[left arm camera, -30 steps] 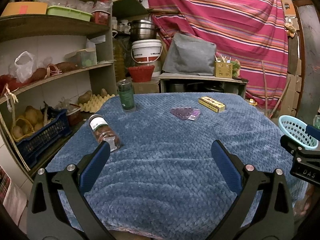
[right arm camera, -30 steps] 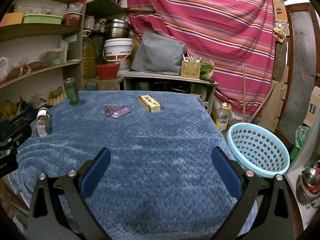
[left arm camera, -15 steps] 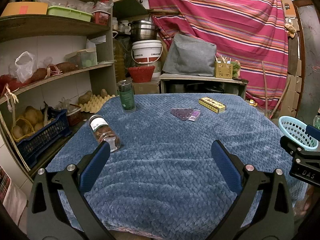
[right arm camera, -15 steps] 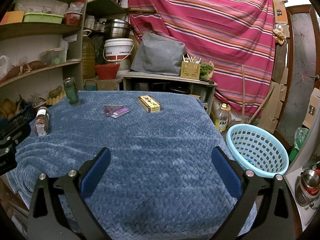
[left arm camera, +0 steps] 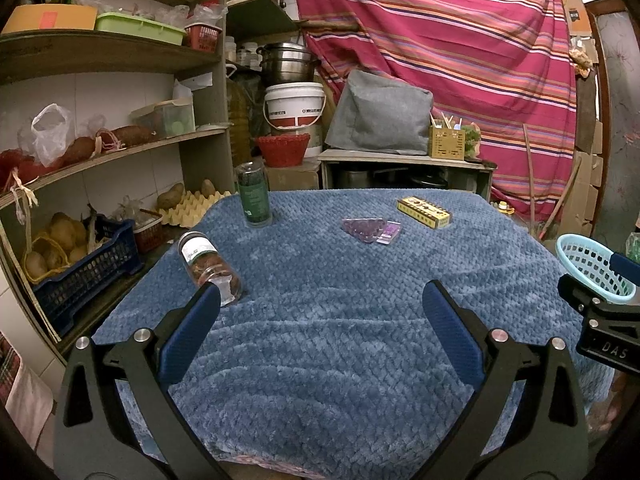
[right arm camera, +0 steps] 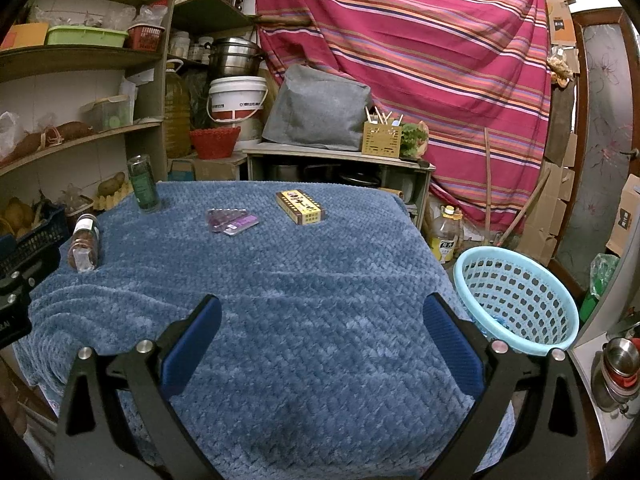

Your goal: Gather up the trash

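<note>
Trash box (right arm camera: 300, 207) & jar (left arm camera: 208, 267) lie untouched; left gripper (left arm camera: 320, 312) & right gripper (right arm camera: 322, 314) jaws spread wide, empty, hovering over blanket (right arm camera: 320, 272).

The table is covered by a blue blanket (right arm camera: 320, 280) with a woven, scale-like texture. The back wall is hung with a red cloth (right arm camera: 420, 52) striped in orange, pink, white and dark blue. A light blue basket (right arm camera: 516, 300) pierced with rows of holes is seen at the right. A yellow box (right arm camera: 300, 207) is printed with a dark grid pattern. Purple packets (right arm camera: 231, 220) are laid beside it. A dark green bottle (left arm camera: 253, 194) and a clear jar (left arm camera: 208, 266) with brown contents and a white label are seen at the left. Both grippers are fitted with blue pads (left arm camera: 188, 340) on black frames. A white bucket (left arm camera: 295, 105) is marked with a red band.
</note>
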`<state>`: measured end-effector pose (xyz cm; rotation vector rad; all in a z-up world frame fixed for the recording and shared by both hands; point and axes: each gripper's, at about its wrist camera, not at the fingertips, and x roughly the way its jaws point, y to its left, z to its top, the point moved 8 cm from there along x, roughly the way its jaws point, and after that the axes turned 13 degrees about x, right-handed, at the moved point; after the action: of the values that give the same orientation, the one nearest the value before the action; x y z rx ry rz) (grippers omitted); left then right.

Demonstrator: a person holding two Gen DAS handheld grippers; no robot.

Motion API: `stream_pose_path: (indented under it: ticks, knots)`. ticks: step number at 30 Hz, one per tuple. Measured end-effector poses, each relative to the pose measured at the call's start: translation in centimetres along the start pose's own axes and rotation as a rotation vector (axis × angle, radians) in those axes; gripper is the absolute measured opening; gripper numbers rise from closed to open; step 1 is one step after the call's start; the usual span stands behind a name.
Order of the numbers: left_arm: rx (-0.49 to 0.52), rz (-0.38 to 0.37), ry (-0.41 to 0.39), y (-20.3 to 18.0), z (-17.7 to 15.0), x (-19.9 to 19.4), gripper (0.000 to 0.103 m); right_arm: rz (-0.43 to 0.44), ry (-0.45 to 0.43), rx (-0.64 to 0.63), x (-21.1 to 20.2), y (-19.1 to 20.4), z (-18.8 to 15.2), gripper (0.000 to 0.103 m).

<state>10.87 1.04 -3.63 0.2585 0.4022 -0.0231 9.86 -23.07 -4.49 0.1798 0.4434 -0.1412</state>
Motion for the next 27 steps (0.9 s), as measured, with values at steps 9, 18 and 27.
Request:
stream_pose_path:
  ticks: [9, 18, 27]
  knots:
    - [0.001, 0.005, -0.009, 0.03, 0.49, -0.35, 0.098, 0.002, 0.002, 0.001, 0.08, 0.02, -0.04, 0.098]
    - [-0.001, 0.005, -0.01, 0.03, 0.55, -0.4, 0.098, 0.013, 0.001, 0.006, -0.15, 0.32, -0.17, 0.098]
    - [0.0, 0.005, -0.01, 0.05, 0.5, -0.37, 0.098, 0.025, 0.004, 0.015, -0.23, 0.62, -0.27, 0.098]
